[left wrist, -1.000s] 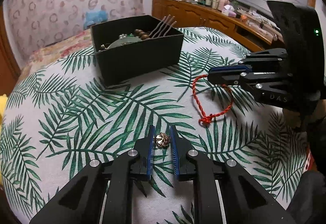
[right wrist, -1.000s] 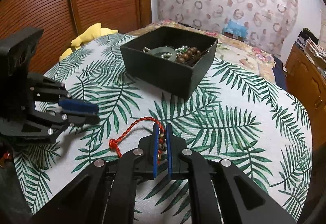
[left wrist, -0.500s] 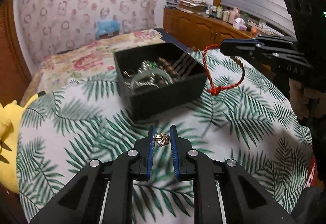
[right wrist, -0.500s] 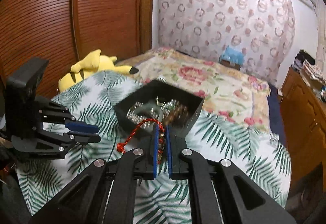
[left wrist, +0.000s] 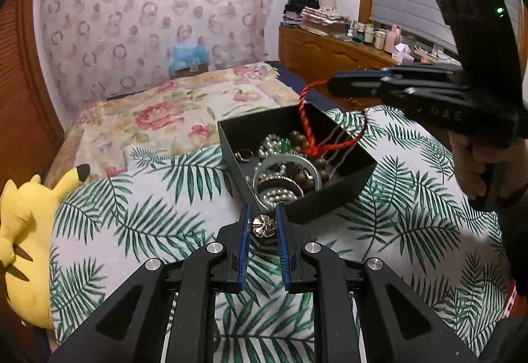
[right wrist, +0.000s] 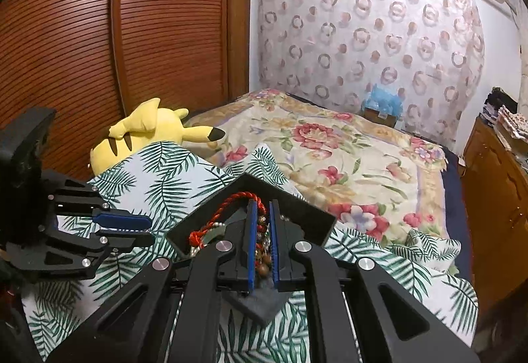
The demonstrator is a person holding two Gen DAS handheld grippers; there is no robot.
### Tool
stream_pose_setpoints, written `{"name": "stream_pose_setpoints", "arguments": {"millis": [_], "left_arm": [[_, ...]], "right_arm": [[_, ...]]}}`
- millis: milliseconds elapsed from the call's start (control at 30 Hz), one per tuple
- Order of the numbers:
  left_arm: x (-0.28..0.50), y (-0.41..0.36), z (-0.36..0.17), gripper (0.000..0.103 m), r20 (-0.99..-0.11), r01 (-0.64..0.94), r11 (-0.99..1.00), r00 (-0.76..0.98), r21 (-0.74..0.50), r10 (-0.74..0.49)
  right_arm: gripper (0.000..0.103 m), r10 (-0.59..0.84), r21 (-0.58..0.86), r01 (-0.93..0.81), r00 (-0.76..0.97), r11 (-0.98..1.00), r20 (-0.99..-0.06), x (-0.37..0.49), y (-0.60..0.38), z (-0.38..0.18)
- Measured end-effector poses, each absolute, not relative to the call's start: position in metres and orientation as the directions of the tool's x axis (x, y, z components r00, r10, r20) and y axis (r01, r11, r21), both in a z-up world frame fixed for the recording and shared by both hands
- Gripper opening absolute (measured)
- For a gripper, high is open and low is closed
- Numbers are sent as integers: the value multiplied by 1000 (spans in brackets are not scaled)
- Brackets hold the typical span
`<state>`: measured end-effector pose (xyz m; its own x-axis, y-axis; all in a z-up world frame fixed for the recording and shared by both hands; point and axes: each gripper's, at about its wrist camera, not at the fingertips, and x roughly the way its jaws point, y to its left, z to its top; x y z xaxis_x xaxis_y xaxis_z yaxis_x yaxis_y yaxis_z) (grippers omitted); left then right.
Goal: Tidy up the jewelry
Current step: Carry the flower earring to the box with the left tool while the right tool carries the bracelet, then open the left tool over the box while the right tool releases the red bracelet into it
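Clearly, in the left wrist view, a small flower-shaped metal charm is seen pinched between the nearly closed jaws of the left gripper, held just short of the near wall of the black box. The box sits on a surface covered by a palm-leaf cloth, and it is already partly filled: a pale bangle, silvery bead strands and brown wooden beads are gathered inside. Above the box, the right gripper is seen from the side with its jaws closed on a red braided cord bracelet, whose loop hangs down over the open box. A hand is visible on that gripper's handle.

In the right wrist view, the same red cord is seen clamped between the narrow jaws of the right gripper, together with a short beaded section (the beads cannot be told apart clearly). The box's far corner is seen directly beneath. The left gripper is seen at the left, level with the box, beside a yellow plush toy.

Most pieces appear stored already. Two are judged to remain: the bracelet and the charm, both carried but not yet released into the box. No other loose jewelry is seen on the cloth.
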<state>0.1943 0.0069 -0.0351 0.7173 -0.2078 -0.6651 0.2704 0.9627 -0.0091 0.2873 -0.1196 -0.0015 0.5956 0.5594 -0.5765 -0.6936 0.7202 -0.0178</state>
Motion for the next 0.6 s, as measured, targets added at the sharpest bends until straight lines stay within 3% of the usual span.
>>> {"name": "stream_pose_setpoints", "arguments": {"millis": [333,600], "left_arm": [[219,5,-27,14,-652,272,962,732,14,-198],[247,0,-25,14,-658,278,960,725,7,-205]], "right_arm": [[10,548,12,-701,547,713,-633,311,-105,-18],[10,543,28,-676,565,736,-621,312,-117,-18]]}}
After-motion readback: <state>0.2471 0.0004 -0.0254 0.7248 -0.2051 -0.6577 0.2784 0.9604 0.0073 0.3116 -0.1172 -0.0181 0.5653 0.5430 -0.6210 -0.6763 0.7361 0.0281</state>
